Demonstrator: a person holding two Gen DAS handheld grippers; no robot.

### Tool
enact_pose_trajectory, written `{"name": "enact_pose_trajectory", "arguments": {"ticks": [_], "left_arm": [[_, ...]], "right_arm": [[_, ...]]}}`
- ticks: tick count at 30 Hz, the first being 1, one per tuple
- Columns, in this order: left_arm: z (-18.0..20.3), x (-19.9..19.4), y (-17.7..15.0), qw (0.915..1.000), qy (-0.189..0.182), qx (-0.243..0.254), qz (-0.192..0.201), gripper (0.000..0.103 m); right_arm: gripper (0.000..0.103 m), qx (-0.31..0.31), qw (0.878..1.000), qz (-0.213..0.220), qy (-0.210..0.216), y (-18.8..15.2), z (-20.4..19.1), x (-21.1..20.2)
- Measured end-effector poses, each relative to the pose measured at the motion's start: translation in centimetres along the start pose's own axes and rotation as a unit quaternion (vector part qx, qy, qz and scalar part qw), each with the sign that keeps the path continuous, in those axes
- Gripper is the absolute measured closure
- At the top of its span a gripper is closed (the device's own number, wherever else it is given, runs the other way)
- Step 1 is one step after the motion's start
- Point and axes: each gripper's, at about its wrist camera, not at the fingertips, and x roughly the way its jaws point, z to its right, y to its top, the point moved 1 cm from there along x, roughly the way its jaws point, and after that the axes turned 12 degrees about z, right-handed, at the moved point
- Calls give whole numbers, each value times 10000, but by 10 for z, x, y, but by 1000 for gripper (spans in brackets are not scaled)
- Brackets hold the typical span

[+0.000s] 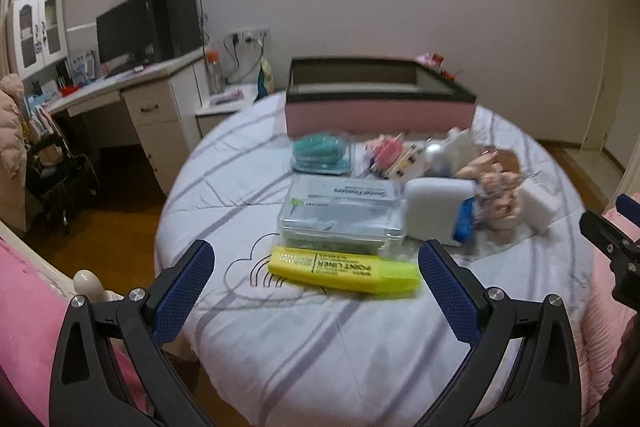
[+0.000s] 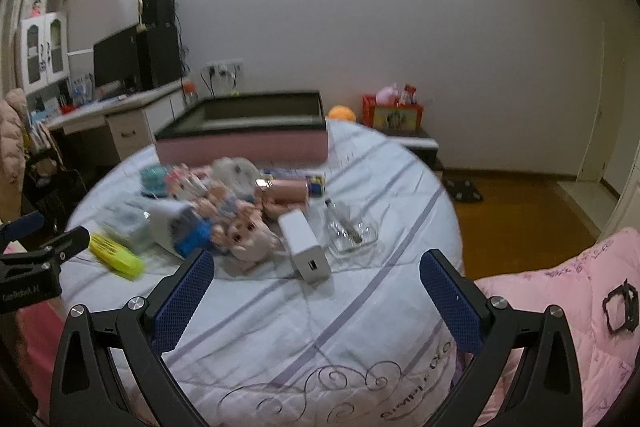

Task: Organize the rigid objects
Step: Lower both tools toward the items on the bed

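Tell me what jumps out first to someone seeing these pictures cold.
A yellow highlighter lies nearest on the white bedspread, just ahead of the open left gripper. Behind it sits a jumble of small items, with a big pink box at the back. The right gripper is open and empty too.

Counted on the bed: one pink storage box, one yellow highlighter, two clear plastic cases, one white power bank, and seemingly one doll.

The pile of small toys at the middle left of the right wrist view is smeared by blur. The other gripper is cut off at the right edge of the left wrist view, so its grip can't be read.
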Motion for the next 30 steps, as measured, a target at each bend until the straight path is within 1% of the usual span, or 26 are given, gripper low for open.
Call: {"name": "enact_pose_trajectory", "arguments": {"ticks": [4,8,12,13,15,18,20,21,22,25,27,30], "left_arm": [[1,27,0,9997,-41,101,-207,0],[6,46,3,9986,-355,114,-384,0],[14,53,-2,9966,-451,469,-498,0],[14,57,-4,9964,-393,512,-558,0],[12,64,-5,9965,-348,423,-625,0],[8,68,-3,9973,-261,139,-677,0],[9,69,-3,9976,-209,136,-644,1],[9,70,-2,9977,-238,130,-627,7],[8,71,-2,9976,-282,109,-624,9],[5,73,-1,9974,-379,57,-614,9],[4,71,0,9977,-381,91,-554,9],[3,66,2,9980,-392,76,-481,9]], "right_arm": [[0,-10,9996,-272,116,-6,0,26],[0,-6,9990,-391,207,-8,-3,42],[0,54,9979,-512,392,-9,-4,55],[0,58,9977,-540,417,-10,-4,57],[0,48,9976,-552,407,-10,-4,63],[0,32,9975,-597,368,-11,-3,70],[0,24,9972,-647,375,-13,-3,75],[0,25,9969,-685,377,-13,-2,78],[0,39,9969,-689,365,-14,-1,80],[0,107,9964,-717,432,-14,3,86],[4,120,9961,-727,480,-14,6,90],[22,171,9959,-709,539,-12,9,93]]}}
